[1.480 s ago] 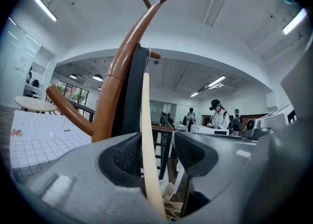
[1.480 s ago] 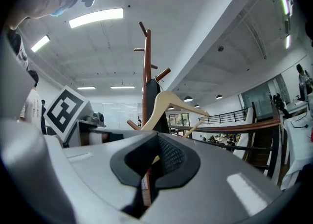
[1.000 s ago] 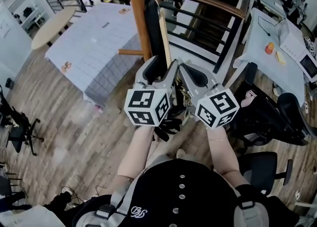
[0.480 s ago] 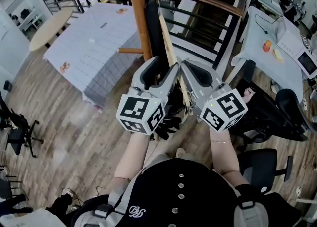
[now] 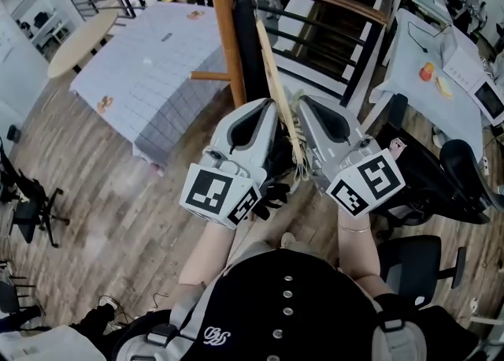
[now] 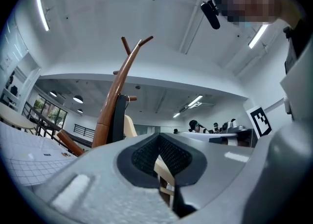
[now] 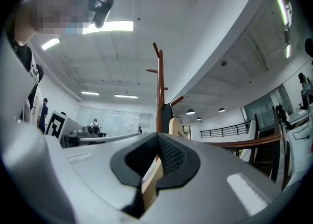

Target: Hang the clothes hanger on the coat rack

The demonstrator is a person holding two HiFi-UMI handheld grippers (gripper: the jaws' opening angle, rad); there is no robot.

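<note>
I stand in a large open office with a wood-plank floor [image 5: 94, 217] below me. To my left is a long table [image 5: 150, 68] under a pale gridded cloth, and a round table [image 5: 79, 40] beyond it. A dark railing with a wooden handrail [image 5: 339, 5] curves across in front, and on my right are a white desk [image 5: 425, 44] and black office chairs [image 5: 465, 186].

Straight ahead the brown pole of the coat rack [image 5: 223, 28] rises, with short pegs branching off it. A black strip [image 5: 250, 44] hangs just beside the pole.

The clothes hanger [image 5: 276, 76] is pale wood. It slants from my grippers up to a peg near the pole. I cannot tell whether its upper end is hooked there.

My left gripper [image 5: 266, 115] and right gripper [image 5: 309, 115] sit side by side, both tilted upward, with the hanger's lower end between them.

In the left gripper view my jaws have just been closing and now pinch a pale wooden bar of the hanger between the ribbed black pads [image 6: 171, 154].

In the right gripper view my jaws are pressed onto the hanger's wood too. The bar runs up through the narrow gap between the pads [image 7: 168, 154].
</note>
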